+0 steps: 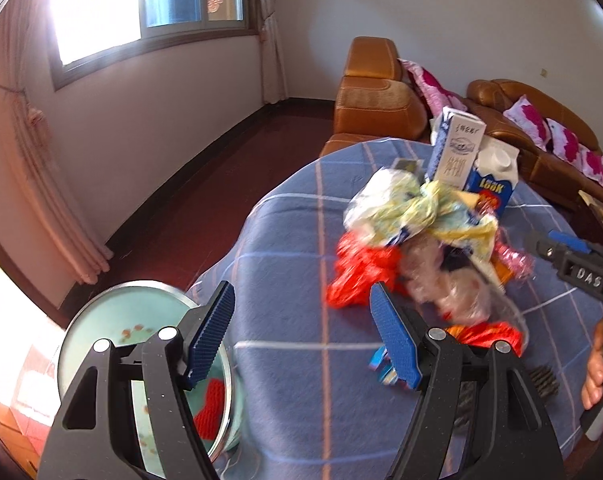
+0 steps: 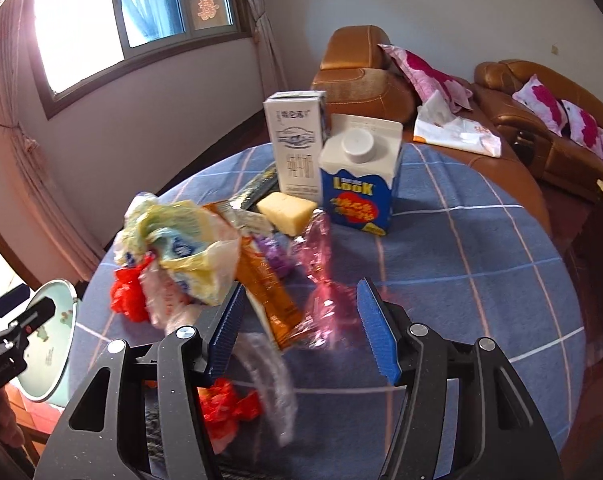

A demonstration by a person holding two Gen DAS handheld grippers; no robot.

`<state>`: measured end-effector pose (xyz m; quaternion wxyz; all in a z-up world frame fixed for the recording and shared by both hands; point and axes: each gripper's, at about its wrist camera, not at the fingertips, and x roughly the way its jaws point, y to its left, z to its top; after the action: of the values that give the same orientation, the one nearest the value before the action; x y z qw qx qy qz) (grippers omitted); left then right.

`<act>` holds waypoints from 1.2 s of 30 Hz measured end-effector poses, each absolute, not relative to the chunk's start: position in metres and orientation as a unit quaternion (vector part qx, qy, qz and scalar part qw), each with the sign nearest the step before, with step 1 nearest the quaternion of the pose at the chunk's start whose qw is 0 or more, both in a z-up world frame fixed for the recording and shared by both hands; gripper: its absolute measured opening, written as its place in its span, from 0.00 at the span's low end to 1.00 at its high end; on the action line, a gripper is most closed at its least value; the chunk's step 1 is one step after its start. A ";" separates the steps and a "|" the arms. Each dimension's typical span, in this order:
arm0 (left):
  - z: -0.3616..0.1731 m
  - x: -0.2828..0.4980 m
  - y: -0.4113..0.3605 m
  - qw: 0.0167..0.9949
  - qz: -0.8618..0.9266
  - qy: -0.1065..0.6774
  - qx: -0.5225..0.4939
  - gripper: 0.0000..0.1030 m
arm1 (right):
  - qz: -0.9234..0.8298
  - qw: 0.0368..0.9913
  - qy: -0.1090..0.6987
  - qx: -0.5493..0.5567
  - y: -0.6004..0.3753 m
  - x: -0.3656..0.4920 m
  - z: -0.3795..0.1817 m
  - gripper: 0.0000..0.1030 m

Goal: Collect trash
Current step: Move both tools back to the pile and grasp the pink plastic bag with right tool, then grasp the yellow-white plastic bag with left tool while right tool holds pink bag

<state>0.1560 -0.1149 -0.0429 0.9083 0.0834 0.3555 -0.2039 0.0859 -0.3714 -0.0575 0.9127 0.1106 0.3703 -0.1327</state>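
Left tool [image 1: 303,336]: jaws apart, nothing between the blue pads [image 1: 211,330]; plaid cloth shows through the gap. Bin [image 1: 113,312] at 8 o'clock off this tool, beside the bench [image 1: 285,400] edge, rim metal, inside pale green, something red in it. Blue wrapper [image 1: 381,366] lies just beside the right pad.

Trash heap [image 1: 425,248] at 1 o'clock from the left tool, on the bench: red wrapper [image 1: 359,270], yellow-and-white bag [image 1: 405,208], clear plastic, blurred. Behind the heap, at 12 to 1 o'clock, tall carton [image 1: 457,148] and short carton [image 1: 493,178] stand upright, touching or nearly so.

Right tool [image 2: 301,330]: jaws apart, not pressing anything. Pink film [image 2: 321,276] and orange packet [image 2: 267,284] lie on the bench in the gap beyond the tips; contact cannot be told through blur. Clear plastic [image 2: 271,384] and a red scrap [image 2: 225,404] lie nearer, below the left pad. Yellow block [image 2: 287,210] at 12 o'clock, in front of the cartons.

A hand [image 1: 599,372] grips the right tool's handle, at 3 o'clock in the left view.

Sofa [image 2: 541,120] past the bench, at 1 to 2 o'clock.
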 end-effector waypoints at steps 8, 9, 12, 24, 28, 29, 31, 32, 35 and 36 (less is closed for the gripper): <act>-0.033 0.202 -0.158 0.905 -0.241 0.340 0.083 0.67 | -0.113 0.901 0.403 0.111 -0.394 0.116 -0.078 0.57; -0.034 0.208 -0.165 0.903 -0.247 0.341 0.087 0.67 | -0.107 0.899 0.410 0.110 -0.396 0.121 -0.082 0.57; -0.042 0.223 -0.180 0.893 -0.267 0.352 0.086 0.69 | -0.093 0.894 0.424 0.109 -0.399 0.132 -0.094 0.57; -0.070 0.237 -0.205 0.863 -0.311 0.391 0.072 0.52 | -0.069 0.883 0.451 0.109 -0.407 0.143 -0.122 0.35; -0.071 0.230 -0.211 0.857 -0.327 0.389 0.082 0.27 | -0.071 0.886 0.449 0.096 -0.403 0.139 -0.123 0.21; -0.070 0.228 -0.213 0.857 -0.328 0.388 0.085 0.21 | -0.071 0.886 0.447 0.100 -0.404 0.138 -0.122 0.19; -0.069 0.224 -0.215 0.857 -0.332 0.383 0.090 0.03 | -0.071 0.887 0.443 0.106 -0.405 0.133 -0.119 0.18; -0.067 0.222 -0.215 0.857 -0.334 0.383 0.090 0.02 | -0.074 0.889 0.438 0.109 -0.406 0.129 -0.115 0.18; -0.059 0.216 -0.214 0.859 -0.334 0.377 0.088 0.01 | -0.081 0.896 0.423 0.109 -0.408 0.119 -0.101 0.18; -0.055 0.213 -0.213 0.862 -0.333 0.373 0.088 0.00 | -0.084 0.898 0.417 0.107 -0.409 0.115 -0.096 0.18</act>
<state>0.2134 -0.2128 -0.0547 0.8616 0.0883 0.3728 -0.3329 0.1153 -0.4092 -0.0960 0.8984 0.1072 0.4175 -0.0844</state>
